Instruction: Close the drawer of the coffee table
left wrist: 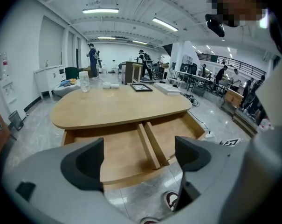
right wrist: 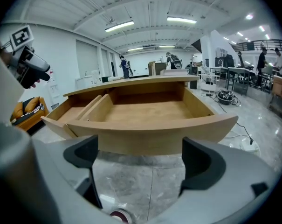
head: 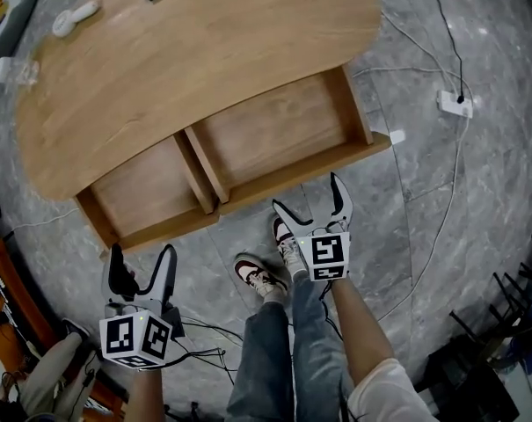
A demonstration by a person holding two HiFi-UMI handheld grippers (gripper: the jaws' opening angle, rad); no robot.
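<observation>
Subject: coffee table with an oval wooden top, standing on a grey stone floor. The person stands at its open side, shoes pointing towards it.
Drawers: two side by side, both pulled well out from under the top. The right drawer and left drawer meet at a double wall in the middle, and both are bare inside.
Front panel: the curved front panel of the right drawer faces the person and is the natural face to push on.
Right gripper: the right gripper is held low and level, just short of that panel and not touching it. Its jaws are spread wide with nothing between them, which would likely give two contact points for a push rather than a grip.
Left gripper: the left gripper hangs further back, clear of the left drawer's front. Its jaws are likewise apart and empty, aimed roughly at the middle wall.
Stage: judged as approach, since both drawers stand out and closing is not yet begun.
Next move: probably a straight push along the slide, kept square so the drawer does not jam.
</observation>
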